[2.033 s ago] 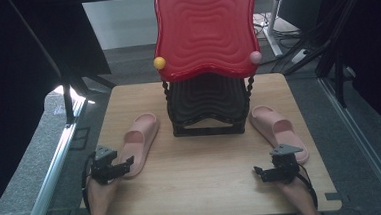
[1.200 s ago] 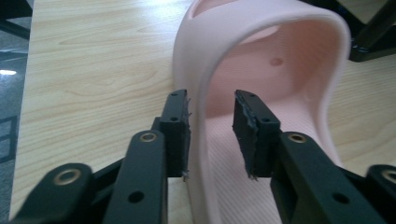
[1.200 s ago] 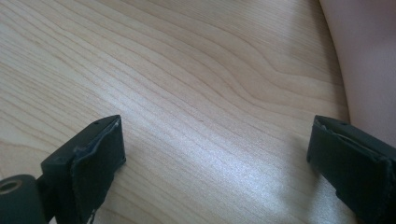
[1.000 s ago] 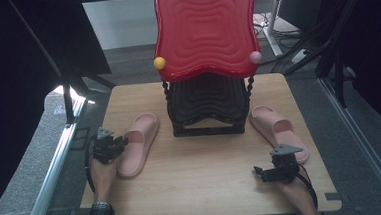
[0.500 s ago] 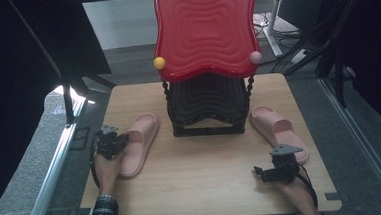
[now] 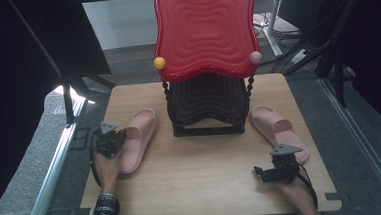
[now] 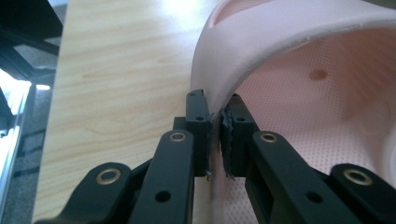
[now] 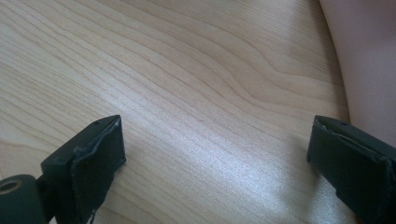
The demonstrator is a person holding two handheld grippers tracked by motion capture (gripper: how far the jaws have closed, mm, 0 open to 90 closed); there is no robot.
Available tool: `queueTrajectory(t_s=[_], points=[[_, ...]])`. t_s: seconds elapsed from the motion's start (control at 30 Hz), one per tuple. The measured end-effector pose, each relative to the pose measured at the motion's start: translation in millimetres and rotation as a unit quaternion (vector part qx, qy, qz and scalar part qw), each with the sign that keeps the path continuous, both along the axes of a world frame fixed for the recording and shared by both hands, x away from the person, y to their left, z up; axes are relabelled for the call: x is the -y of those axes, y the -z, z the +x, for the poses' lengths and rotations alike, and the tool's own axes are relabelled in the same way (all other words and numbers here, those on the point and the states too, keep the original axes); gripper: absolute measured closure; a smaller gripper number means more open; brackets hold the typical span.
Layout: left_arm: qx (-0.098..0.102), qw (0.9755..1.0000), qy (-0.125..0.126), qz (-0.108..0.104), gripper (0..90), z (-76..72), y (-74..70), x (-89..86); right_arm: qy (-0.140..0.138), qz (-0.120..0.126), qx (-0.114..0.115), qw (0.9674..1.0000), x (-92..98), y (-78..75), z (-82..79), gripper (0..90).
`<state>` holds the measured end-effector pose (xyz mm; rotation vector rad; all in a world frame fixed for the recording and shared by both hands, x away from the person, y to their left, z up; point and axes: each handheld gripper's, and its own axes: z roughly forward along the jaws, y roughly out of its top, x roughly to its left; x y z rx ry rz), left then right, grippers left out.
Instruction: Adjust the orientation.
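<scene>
I have the left gripper (image 7: pixel 215 135) clamped on the left slipper (image 6: pixel 136 139), its jaws just closed on the smooth, curved strap edge; the soft pink foam footbed inside is finely dimpled. That slipper lies left of the rack (image 6: pixel 206 104), a black ribbed stand with a glossy red wavy tray on top. My right gripper (image 8: pixel 215 163) rests with jaws wide apart over bare wood, just beside the right slipper (image 6: pixel 278 131), right of the rack. The table (image 6: pixel 203 182) is pale grained wood, grey floor around it.
</scene>
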<state>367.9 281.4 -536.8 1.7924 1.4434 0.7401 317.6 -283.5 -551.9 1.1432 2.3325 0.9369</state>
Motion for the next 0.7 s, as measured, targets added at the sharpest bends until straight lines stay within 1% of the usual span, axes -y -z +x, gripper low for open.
queueTrajectory(t_s=[0.13, 0.27, 0.33, 0.37, 0.4, 0.43, 0.47, 0.6, 0.7], points=[[0.027, 0.9996, -0.008, 0.002, 82.6, -0.8, -5.1, 1.2, 0.000, 0.000, 0.000, 1.0000, 0.0, 0.0, 0.0, 4.1], [0.056, 0.9983, -0.017, 0.003, 82.8, -0.5, -9.2, 3.6, 0.000, 0.000, 0.000, 1.0000, 0.0, 0.0, 0.0, 4.1], [0.070, 0.9973, -0.022, -0.001, 83.1, 0.1, -11.7, 4.7, 0.000, 0.000, 0.000, 1.0000, 0.0, 0.0, 0.0, 4.1], [0.076, 0.9968, -0.023, -0.002, 83.4, 0.5, -13.4, 5.0, 0.000, 0.000, 0.000, 1.0000, 0.1, 0.0, 0.0, 4.0], [0.076, 0.9968, -0.023, -0.002, 83.6, 0.5, -13.4, 5.0, 0.000, 0.000, 0.000, 1.0000, 0.0, 0.0, 0.0, 4.1], [0.088, 0.9957, -0.026, -0.005, 83.6, 1.4, -16.9, 6.5, 0.000, 0.000, 0.000, 1.0000, 0.0, 0.0, 0.0, 4.1], [0.094, 0.9952, -0.028, -0.004, 83.7, 1.9, -19.0, 7.4, 0.000, 0.000, -0.001, 1.0000, -0.1, 0.0, -0.1, 4.1], [0.115, 0.9928, -0.034, -0.003, 84.0, 4.7, -28.4, 10.9, 0.001, 0.001, -0.001, 1.0000, -0.1, 0.0, -0.2, 4.1], [0.125, 0.9914, -0.036, -0.005, 83.9, 6.7, -35.0, 13.0, 0.000, 0.000, -0.001, 1.0000, 0.0, 0.0, -0.1, 4.1]])
